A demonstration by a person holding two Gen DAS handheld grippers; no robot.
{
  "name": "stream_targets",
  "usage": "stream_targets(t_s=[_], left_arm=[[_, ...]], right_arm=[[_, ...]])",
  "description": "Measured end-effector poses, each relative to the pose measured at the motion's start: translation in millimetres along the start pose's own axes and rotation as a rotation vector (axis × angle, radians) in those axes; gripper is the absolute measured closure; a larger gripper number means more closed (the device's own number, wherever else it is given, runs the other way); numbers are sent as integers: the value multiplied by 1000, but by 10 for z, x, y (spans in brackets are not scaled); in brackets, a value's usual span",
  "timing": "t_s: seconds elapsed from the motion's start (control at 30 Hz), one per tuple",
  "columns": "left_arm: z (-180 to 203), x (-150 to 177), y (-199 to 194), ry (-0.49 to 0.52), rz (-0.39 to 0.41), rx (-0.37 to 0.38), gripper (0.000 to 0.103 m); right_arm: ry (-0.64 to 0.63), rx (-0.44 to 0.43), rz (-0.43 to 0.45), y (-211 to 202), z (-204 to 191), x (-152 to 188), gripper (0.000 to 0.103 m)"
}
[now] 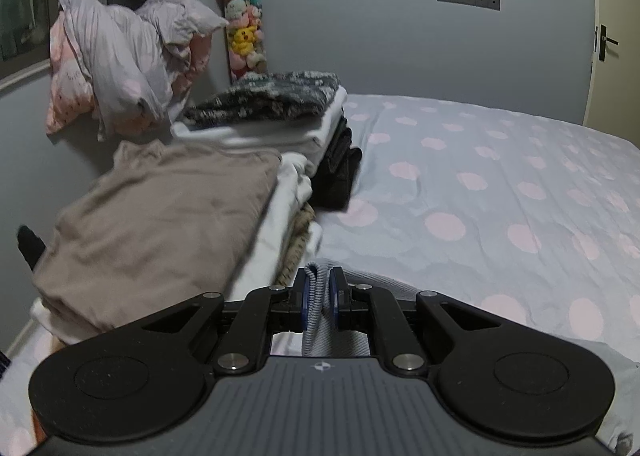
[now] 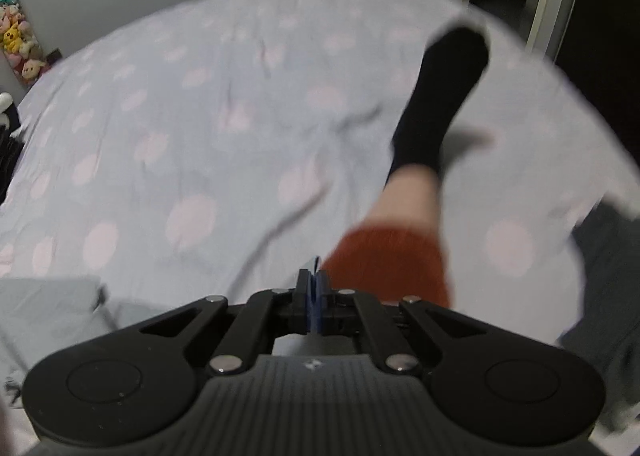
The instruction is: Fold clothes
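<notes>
In the left wrist view my left gripper [image 1: 319, 288] is shut on a ribbed grey garment edge [image 1: 316, 308], held low over the bed. To its left stands a pile of folded clothes with a beige garment [image 1: 160, 224] on top, and behind it a second pile topped by a dark patterned knit [image 1: 268, 98]. In the right wrist view my right gripper [image 2: 313, 296] is shut with nothing visible between its pads. A pale grey garment [image 2: 44, 308] lies at its lower left. The view is blurred.
The bed has a pale sheet with pink dots [image 1: 480, 184]. A crumpled duvet and pillows [image 1: 128, 56] lean at the wall. Plush toys [image 1: 242, 28] hang in the corner. A person's leg with black sock [image 2: 444, 96] and orange cuff rests on the bed.
</notes>
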State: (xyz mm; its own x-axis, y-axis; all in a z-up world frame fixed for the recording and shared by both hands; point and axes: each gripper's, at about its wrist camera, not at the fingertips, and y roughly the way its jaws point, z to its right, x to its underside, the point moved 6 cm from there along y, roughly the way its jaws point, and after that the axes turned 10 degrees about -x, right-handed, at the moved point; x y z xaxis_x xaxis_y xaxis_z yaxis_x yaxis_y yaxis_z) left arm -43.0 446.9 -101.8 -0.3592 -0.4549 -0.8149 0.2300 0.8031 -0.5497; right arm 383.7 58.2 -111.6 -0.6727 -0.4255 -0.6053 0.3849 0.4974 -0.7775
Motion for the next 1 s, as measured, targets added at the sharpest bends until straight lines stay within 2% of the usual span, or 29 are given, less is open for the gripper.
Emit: stream_targets(t_s=[0.23,0.53,0.7,0.8,1.0], left_arm=[[-76,-209,142,47,9,-62,91],[206,-426,586,147,-3,-105,91],[547,-548,978,222,-1,-124,91],[748,-572,1235,256,-14,-126,91],[955,-446,1537,285,-40,-98,91]], right_arm=[[-30,142,138,-185,283,-745,101],[23,361,175,266,893,-1428,101],[53,405,181,683,1128,-1655,101],[30,428,180,956,1157,-1732,101],[-25,461,167,1439,1134,-1879,101]])
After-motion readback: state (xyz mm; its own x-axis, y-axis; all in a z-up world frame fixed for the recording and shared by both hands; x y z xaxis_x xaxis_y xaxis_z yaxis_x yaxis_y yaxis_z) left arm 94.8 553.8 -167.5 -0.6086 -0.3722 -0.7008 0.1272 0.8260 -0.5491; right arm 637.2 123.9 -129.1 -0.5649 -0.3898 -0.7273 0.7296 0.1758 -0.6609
